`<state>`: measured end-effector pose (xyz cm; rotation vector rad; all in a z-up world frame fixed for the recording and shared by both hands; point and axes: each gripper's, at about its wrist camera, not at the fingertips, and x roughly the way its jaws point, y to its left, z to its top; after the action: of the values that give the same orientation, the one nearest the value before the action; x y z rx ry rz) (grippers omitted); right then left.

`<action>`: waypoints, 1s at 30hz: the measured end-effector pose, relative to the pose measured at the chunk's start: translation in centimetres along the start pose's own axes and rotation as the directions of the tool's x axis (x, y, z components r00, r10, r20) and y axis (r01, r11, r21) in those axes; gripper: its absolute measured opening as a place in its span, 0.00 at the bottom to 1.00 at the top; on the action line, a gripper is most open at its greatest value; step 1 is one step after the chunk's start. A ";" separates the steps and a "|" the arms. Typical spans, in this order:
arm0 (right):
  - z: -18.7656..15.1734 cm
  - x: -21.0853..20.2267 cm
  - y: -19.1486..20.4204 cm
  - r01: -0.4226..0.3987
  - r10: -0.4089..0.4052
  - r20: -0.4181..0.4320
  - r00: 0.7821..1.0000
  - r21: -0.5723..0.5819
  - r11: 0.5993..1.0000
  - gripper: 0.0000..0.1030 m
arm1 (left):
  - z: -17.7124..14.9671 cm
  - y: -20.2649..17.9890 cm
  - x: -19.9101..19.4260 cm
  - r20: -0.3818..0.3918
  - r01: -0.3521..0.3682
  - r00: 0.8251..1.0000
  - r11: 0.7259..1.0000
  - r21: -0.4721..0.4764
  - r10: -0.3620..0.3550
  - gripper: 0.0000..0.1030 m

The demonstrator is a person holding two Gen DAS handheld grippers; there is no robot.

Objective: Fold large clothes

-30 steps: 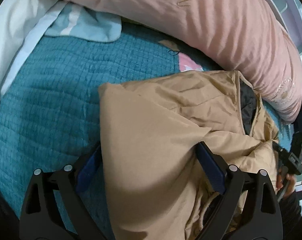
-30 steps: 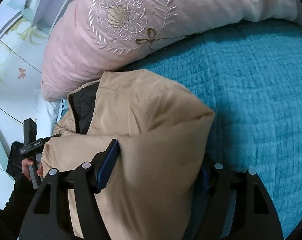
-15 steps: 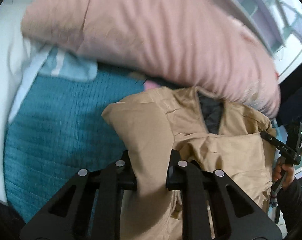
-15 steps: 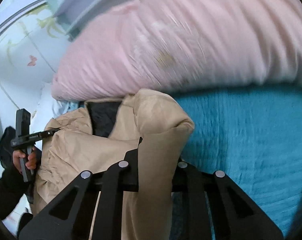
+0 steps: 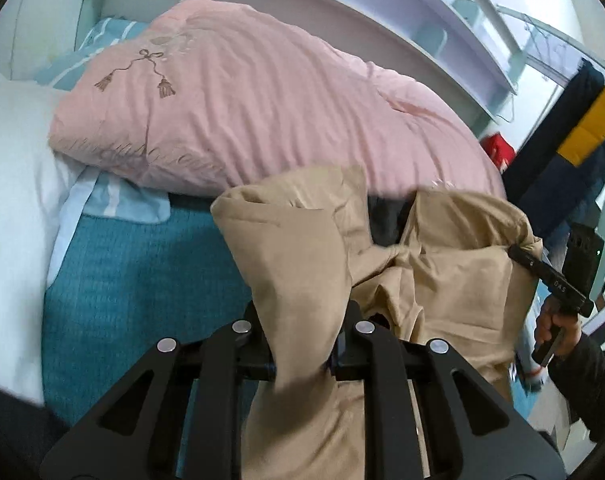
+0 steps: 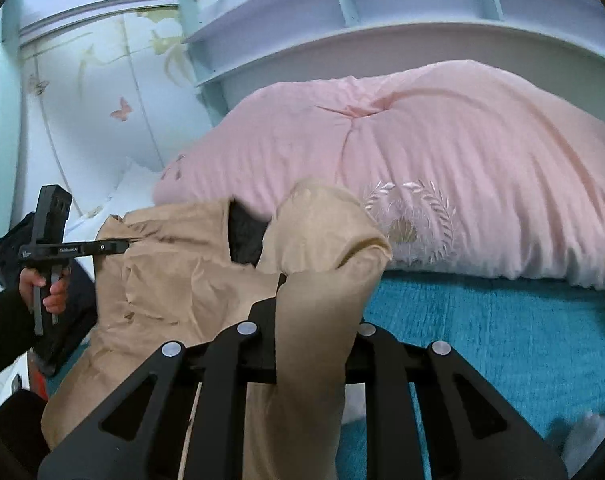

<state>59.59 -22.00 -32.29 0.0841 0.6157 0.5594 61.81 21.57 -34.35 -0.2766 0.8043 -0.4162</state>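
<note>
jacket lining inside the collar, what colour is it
Black, against the tan jacket; the lining shows best in the right wrist view.

Your tan padded jacket (image 5: 454, 280) (image 6: 174, 280) hangs bunched and creased above the teal quilted bedspread (image 5: 142, 280) (image 6: 482, 328), its dark lining exposed at the open collar. You hold one puffed corner raised at each side.
</note>
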 end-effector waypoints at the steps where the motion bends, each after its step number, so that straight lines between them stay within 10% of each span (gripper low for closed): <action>1: -0.6 -0.6 0.8 -0.004 0.005 0.001 1.000 -0.011 1.000 0.14 | -0.6 -0.3 -0.7 -0.001 0.009 1.000 1.000 0.007 -0.009 0.16; 23: -14.7 -13.8 10.6 0.117 -0.098 -0.196 0.976 0.086 0.989 0.20 | -21.0 -2.5 -13.3 -0.156 -0.137 0.981 0.982 -0.132 0.116 0.20; 30: -19.4 -14.9 10.8 0.197 -0.137 -0.346 0.928 0.143 0.970 0.36 | -25.2 -2.4 -14.8 -0.232 -0.232 0.952 0.965 -0.126 0.199 0.42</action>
<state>33.43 -22.29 -37.81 0.1025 0.9952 0.3525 33.30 24.20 -40.74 -0.2837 1.0725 -0.1797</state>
